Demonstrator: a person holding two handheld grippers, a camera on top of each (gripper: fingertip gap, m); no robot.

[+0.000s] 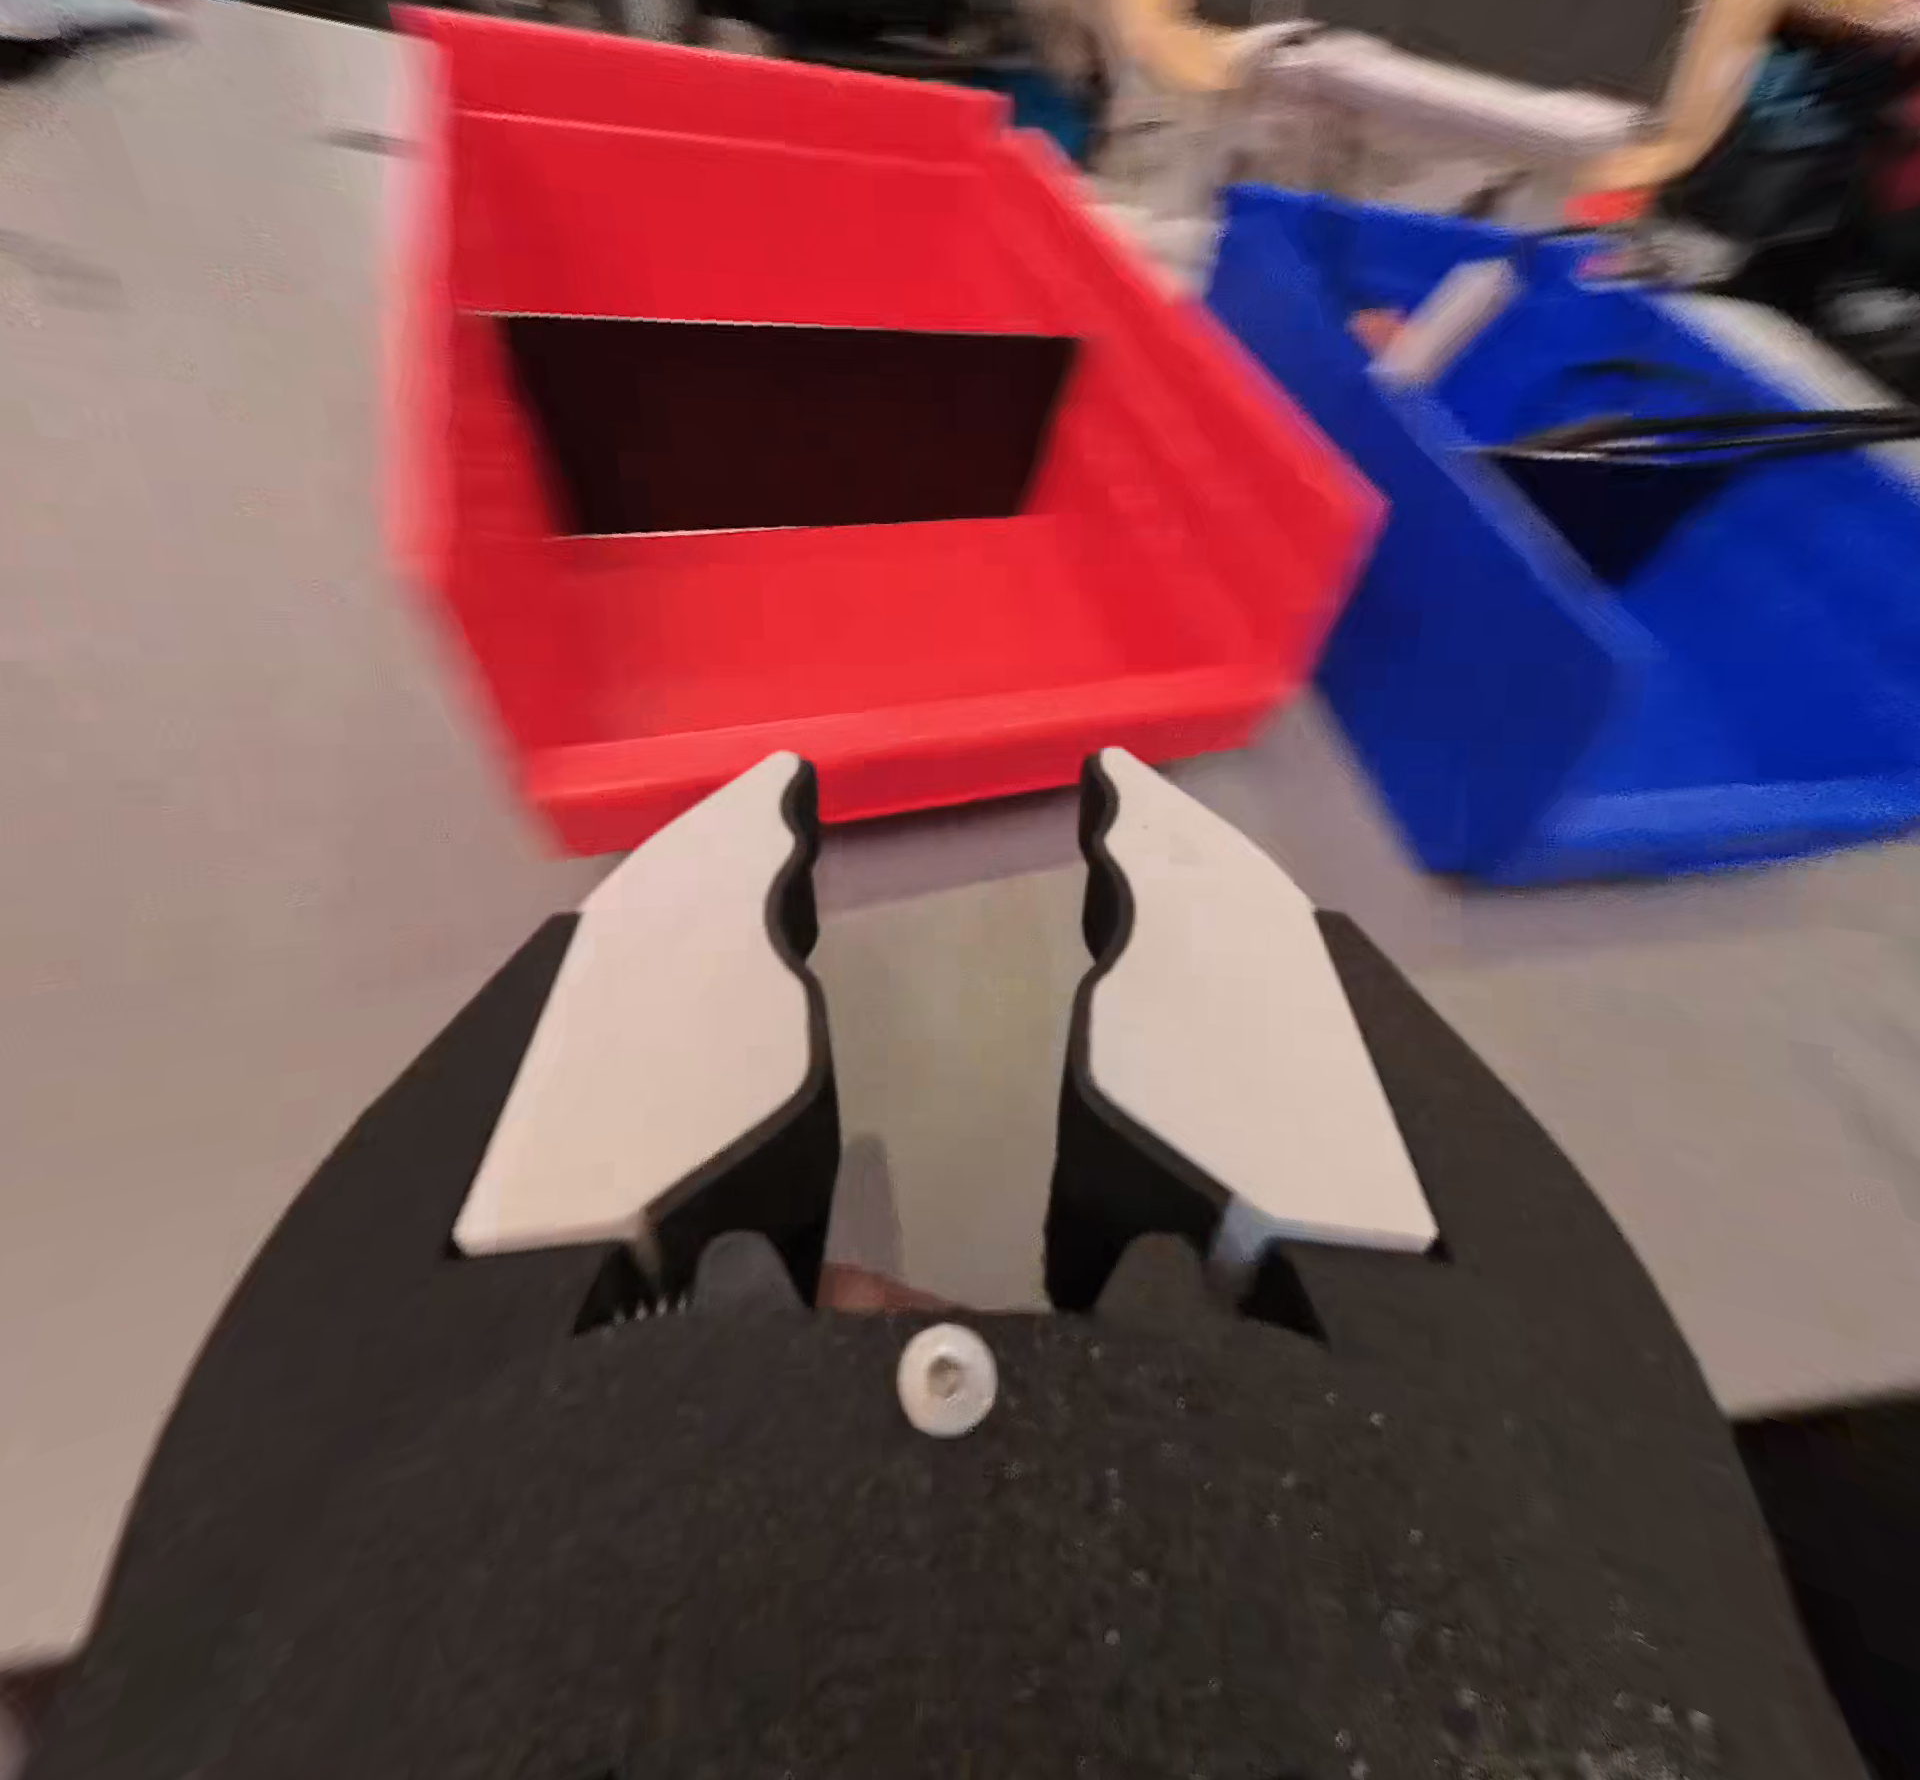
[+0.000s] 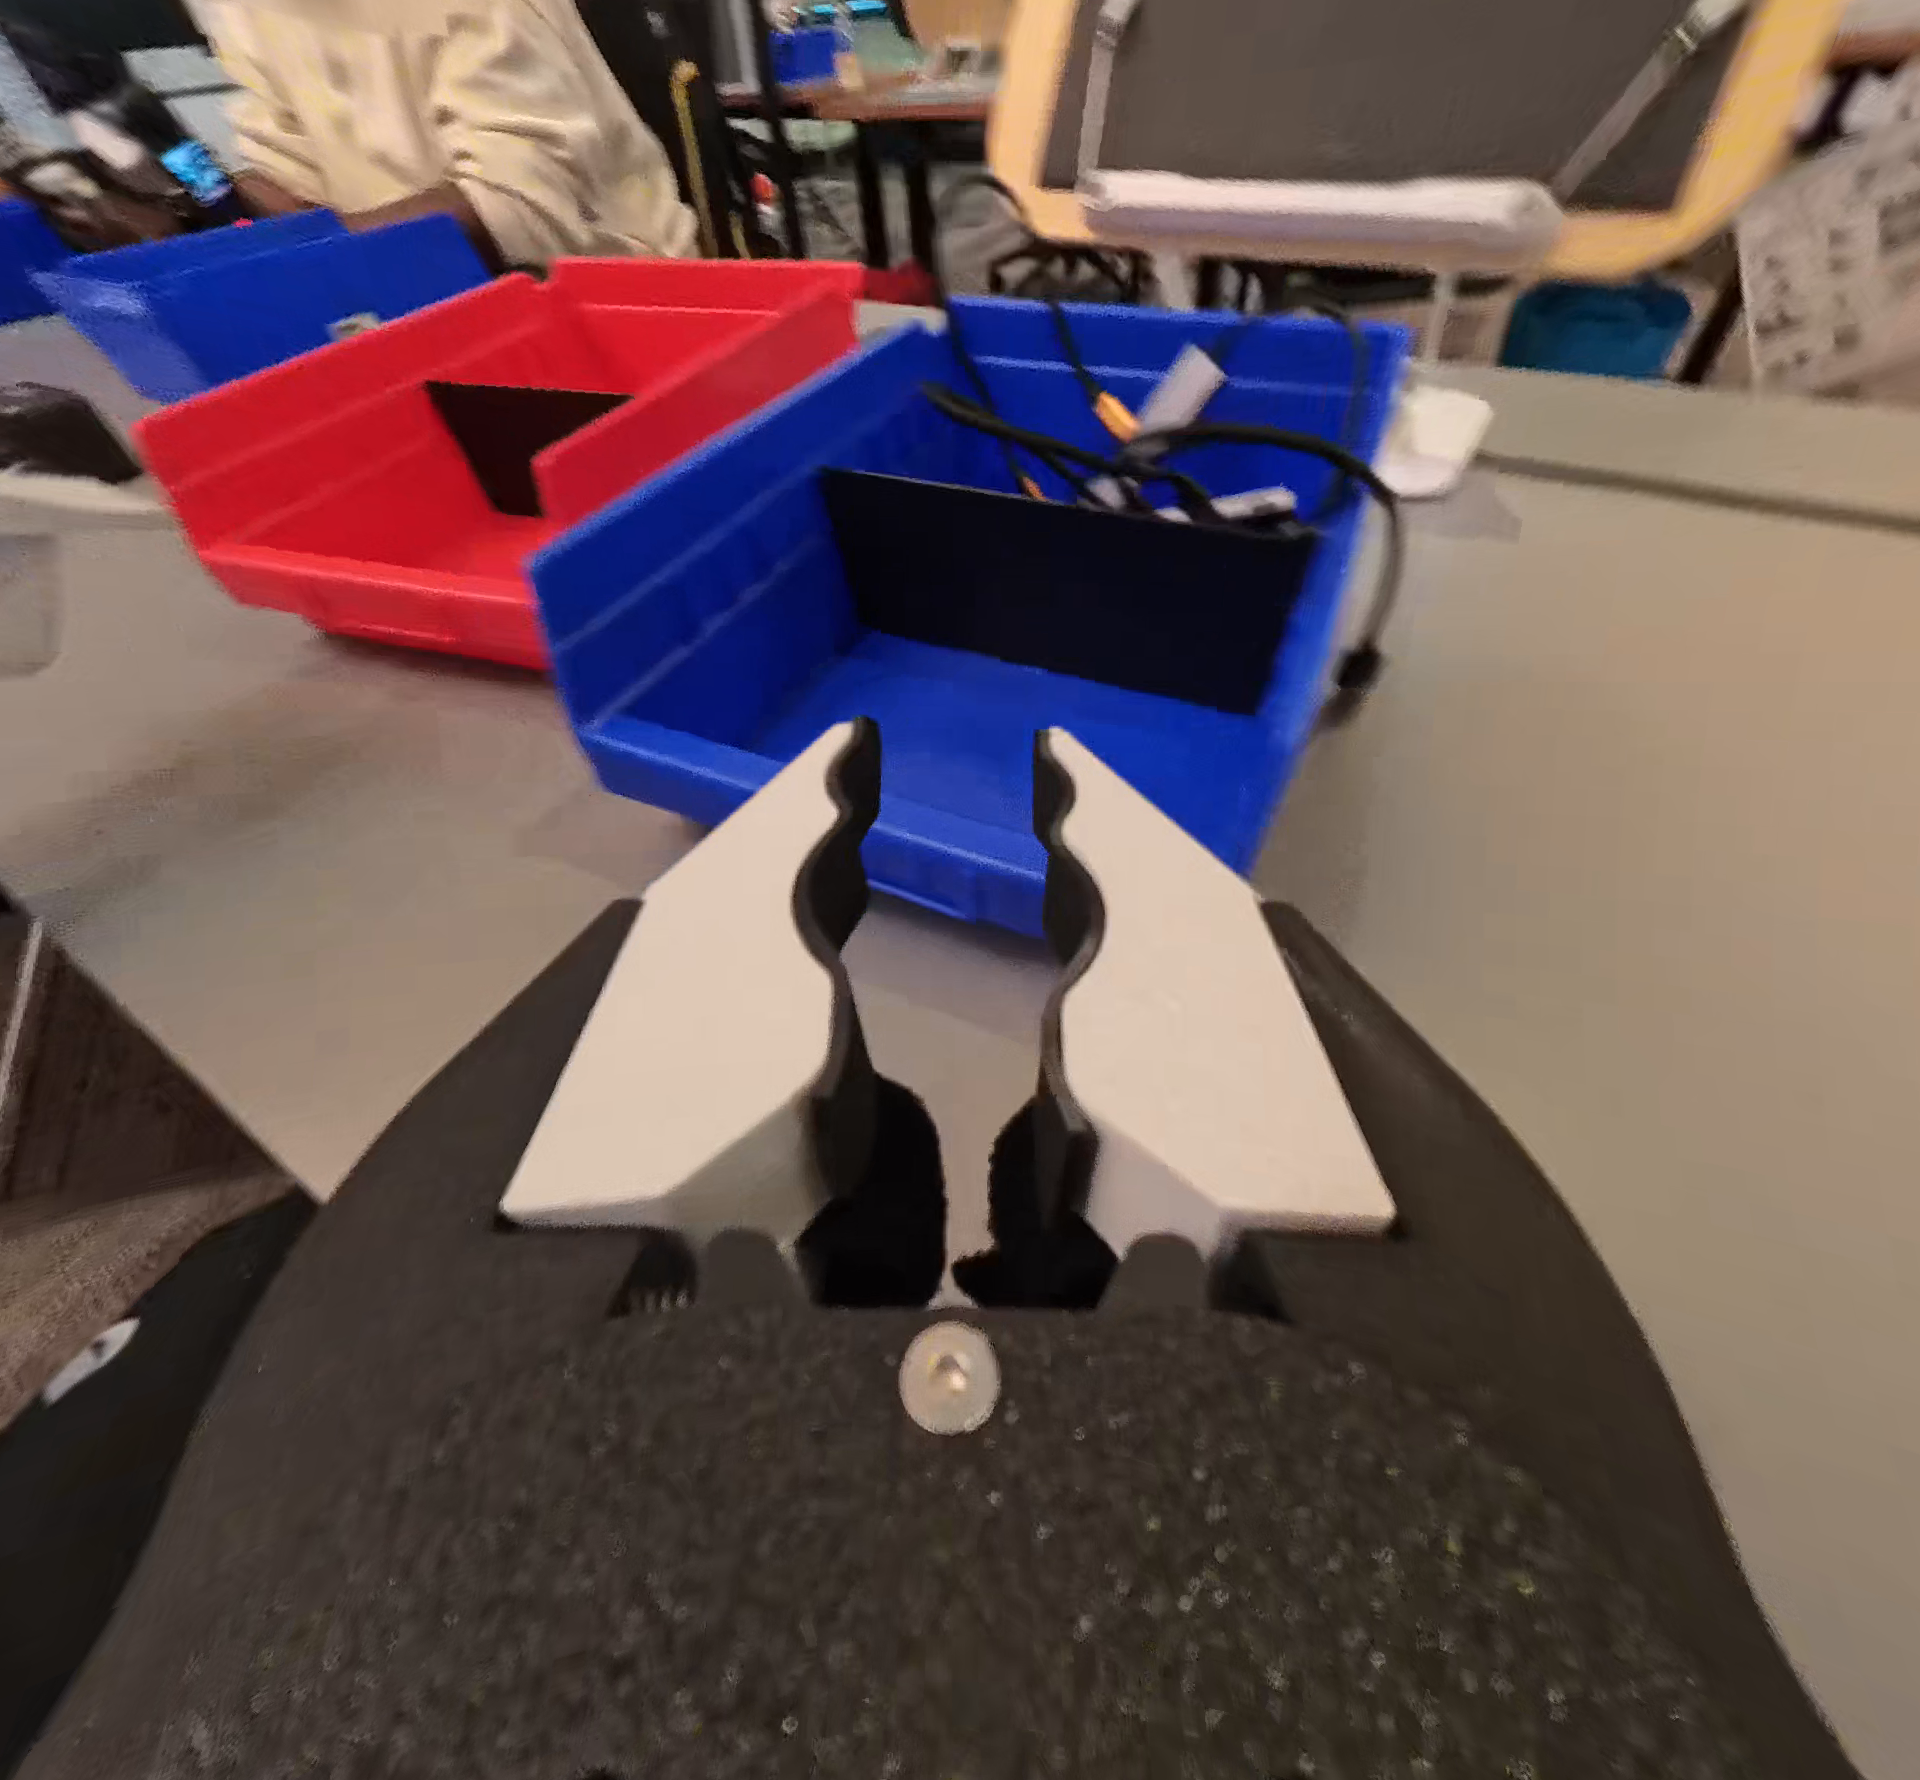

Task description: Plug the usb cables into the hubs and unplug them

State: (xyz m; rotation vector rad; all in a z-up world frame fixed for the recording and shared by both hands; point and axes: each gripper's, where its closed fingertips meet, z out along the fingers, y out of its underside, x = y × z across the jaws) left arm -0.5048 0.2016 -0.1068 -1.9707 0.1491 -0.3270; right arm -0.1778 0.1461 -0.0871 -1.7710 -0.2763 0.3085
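Left wrist view: left gripper point(image 1: 948, 785) fingers apart, empty, before a red bin point(image 1: 831, 608); right gripper point(image 2: 957, 754) likewise parted, empty, facing the blue bin point(image 2: 707, 629) holding cables point(image 2: 1195, 468)

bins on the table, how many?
3: red bin left, blue bin with cables ahead of the right gripper, another blue bin behind the red. More may be hidden.

We see a red bin point(image 2: 343, 494) w/ black divider at 10 o'clock, a blue bin point(image 2: 727, 587) w/ black divider at 12. Black cables point(image 2: 1340, 473) w/ orange tips and grey hubs point(image 2: 1184, 395) inside the blue. Bench point(image 2: 1610, 795) is grey. Both tongs are light grey w/ black pads, on speckled black bodies.
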